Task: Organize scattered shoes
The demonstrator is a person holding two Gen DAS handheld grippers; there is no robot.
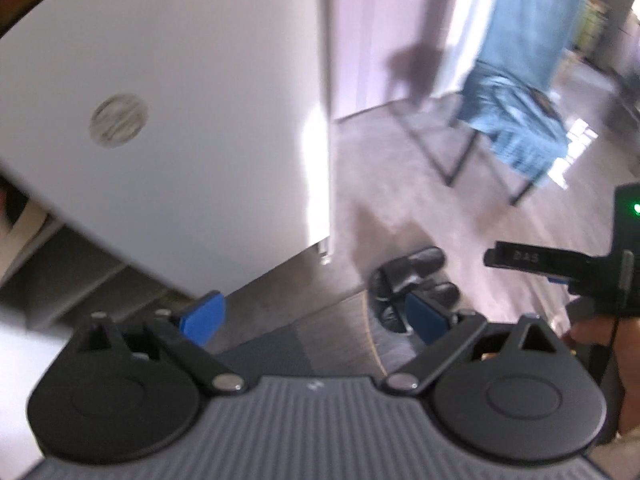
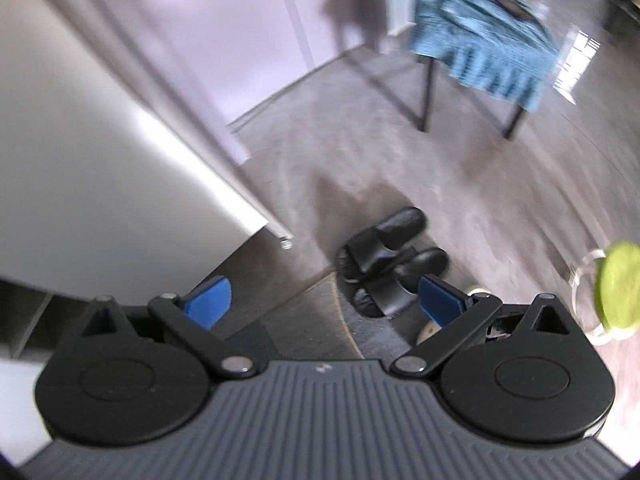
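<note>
Jaws wide, empty; slippers [image 2: 390,258] beside cabinet [image 2: 100,184].

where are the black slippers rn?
On the floor in both wrist views: the black slippers lie side by side at the rug's curved edge, right of the white cabinet, before the blue-draped chair.

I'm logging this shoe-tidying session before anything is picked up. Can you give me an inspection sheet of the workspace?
Surface: grey floor, dark mat at the near edge.
Job's things: two black slippers side by side, partly on the mat; nothing grasped.
Clutter: light shoe partly hidden behind a finger; blurred green object, kind unclear.
Grippers: left hand-held gripper open, empty; right hand-held gripper open, empty, both above the floor.
Cables: thin cord by the hand.
Surroundings: white cabinet, lilac wall, chair draped in blue cloth.
</note>
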